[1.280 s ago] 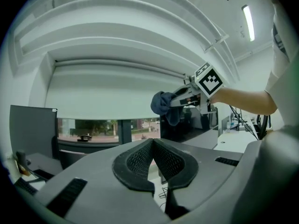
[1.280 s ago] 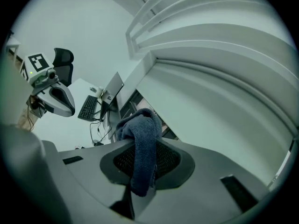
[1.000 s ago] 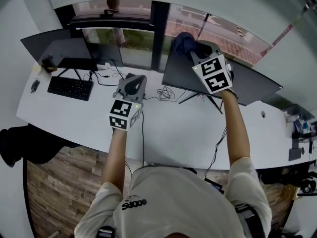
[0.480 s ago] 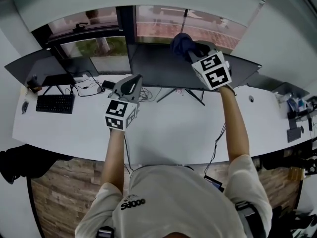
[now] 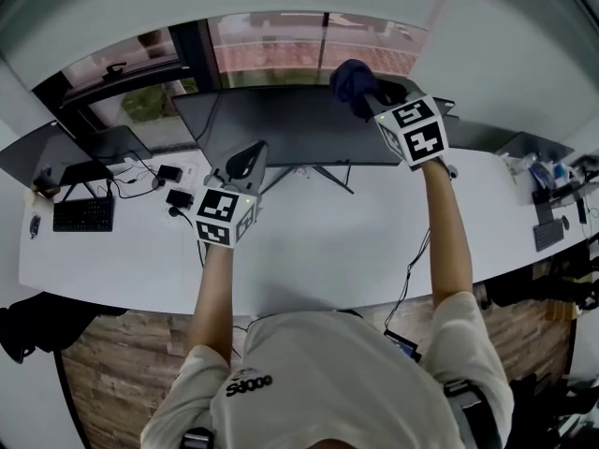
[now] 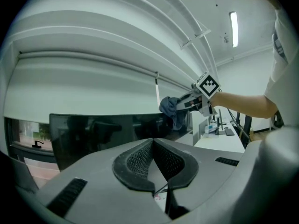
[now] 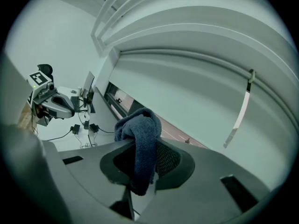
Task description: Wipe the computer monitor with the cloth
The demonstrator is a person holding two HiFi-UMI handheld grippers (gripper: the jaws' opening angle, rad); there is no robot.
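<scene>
The right hand-held gripper was clamped on the dark blue cloth, holding it at the top right corner of the computer monitor, toward one o'clock in the head view. The left hand-held gripper had its jaws closed on nothing and hovered over the table in front of the screen's lower left, at about ten o'clock from the person.

By my reading, this was the start of a wiping pass: the cloth was at the panel's edge, with the broad screen face yet to be covered. The next move would call for pressing the cloth's bulk flat to the glass and sweeping toward nine o'clock, lightly enough that the monitor did not rock on its stand.

The right gripper view confirmed the grip, the cloth folded over and pinched between the jaws, but it showed no screen, only wall and window. The left gripper view supplied that: the dark screen face with the cloth at its upper right corner, probably touching, though the wide-angle lens left contact unsure.
</scene>
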